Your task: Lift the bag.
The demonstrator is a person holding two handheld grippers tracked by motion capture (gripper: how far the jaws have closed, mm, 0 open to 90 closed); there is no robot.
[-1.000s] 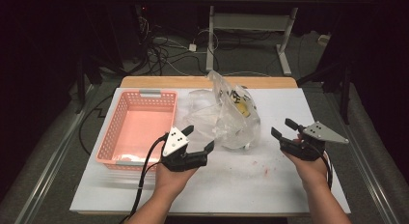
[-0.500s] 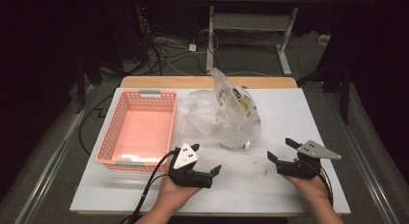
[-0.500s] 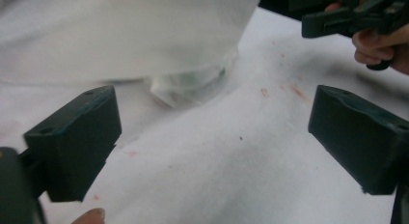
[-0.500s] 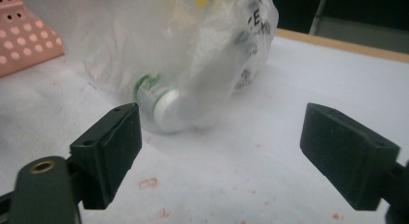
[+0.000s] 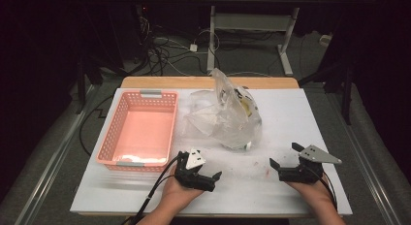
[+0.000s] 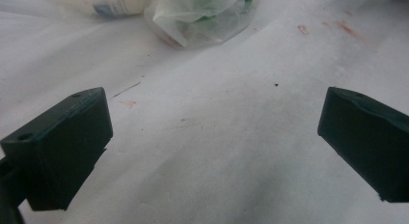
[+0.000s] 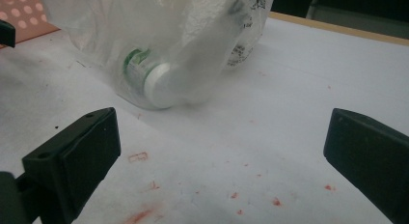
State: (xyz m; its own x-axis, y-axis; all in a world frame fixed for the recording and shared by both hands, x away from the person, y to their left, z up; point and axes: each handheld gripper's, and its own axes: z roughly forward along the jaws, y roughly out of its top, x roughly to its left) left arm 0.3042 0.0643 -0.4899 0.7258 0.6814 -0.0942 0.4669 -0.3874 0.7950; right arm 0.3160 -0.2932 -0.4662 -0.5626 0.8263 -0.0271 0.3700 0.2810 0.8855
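A clear plastic bag [image 5: 228,119] stands crumpled in the middle of the white table [image 5: 291,108], with packaged goods inside. The right gripper view brings out a white-capped bottle with a green label [image 7: 147,81] lying in the bag [image 7: 159,45]. My left gripper [image 5: 200,166] rests low near the front edge, just ahead of the bag's left side. Its jaws have just been opening and stand open over bare table [image 6: 212,137]. My right gripper [image 5: 285,155] sits to the bag's front right, open too, its jaws also just widened, with nothing between them [image 7: 217,156].
A pink plastic basket [image 5: 110,137] stands at the table's left, empty apart from a pale sheet on its floor. Small red stains [image 7: 144,215] dot the table cover in front of the bag. Cables and table legs lie on the floor beyond the far edge.
Both hands have sunk and drawn back from the bag toward the table's front edge. Each gripper's jaws stand wider than a second ago.
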